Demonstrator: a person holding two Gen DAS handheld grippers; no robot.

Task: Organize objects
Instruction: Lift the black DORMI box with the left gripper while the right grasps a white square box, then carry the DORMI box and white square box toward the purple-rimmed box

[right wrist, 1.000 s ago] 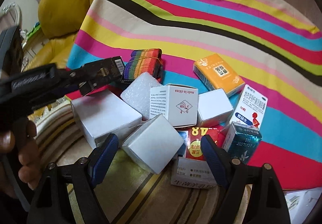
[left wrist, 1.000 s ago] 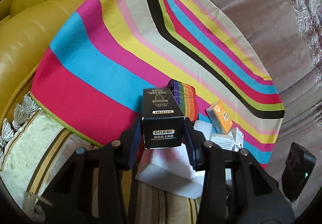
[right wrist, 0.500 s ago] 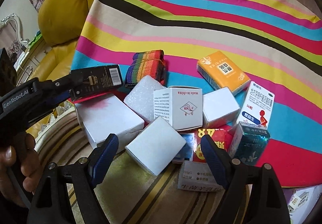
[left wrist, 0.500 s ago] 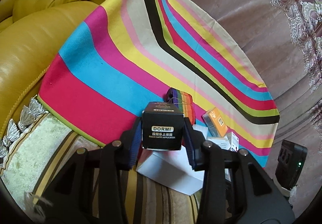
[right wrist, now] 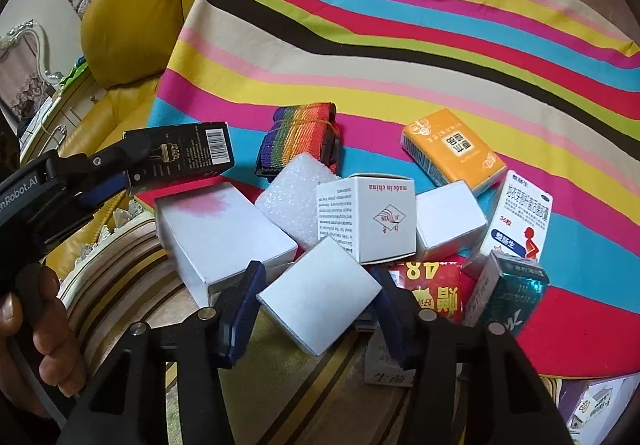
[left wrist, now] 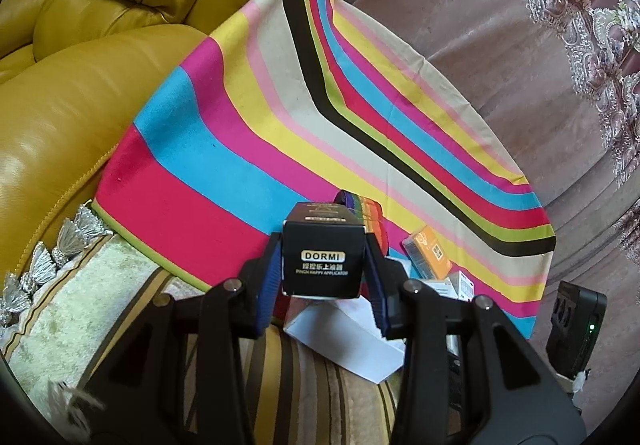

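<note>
My left gripper (left wrist: 323, 265) is shut on a black DORMI box (left wrist: 323, 259) and holds it in the air above the striped cloth (left wrist: 248, 133). The box also shows in the right wrist view (right wrist: 188, 151), at the left. My right gripper (right wrist: 316, 309) has closed around a small white box (right wrist: 318, 297) at the near edge of the pile, its pads touching the box's two sides. Behind it lie several boxes: a large white box (right wrist: 220, 233), a foam block (right wrist: 294, 197), a printed white box (right wrist: 368, 219), an orange box (right wrist: 452, 149) and a rainbow strap roll (right wrist: 300, 137).
A yellow leather sofa (left wrist: 80, 65) borders the cloth on the left. A fringed striped runner (left wrist: 100, 293) lies under the near edge. A white medicine box (right wrist: 520, 217), a teal box (right wrist: 508, 293) and a red packet (right wrist: 432, 289) sit at the right. A black device (left wrist: 576, 325) stands off the cloth.
My left gripper has risen and pulled back with the black box. My right gripper has closed in from wide open onto the small white box.
</note>
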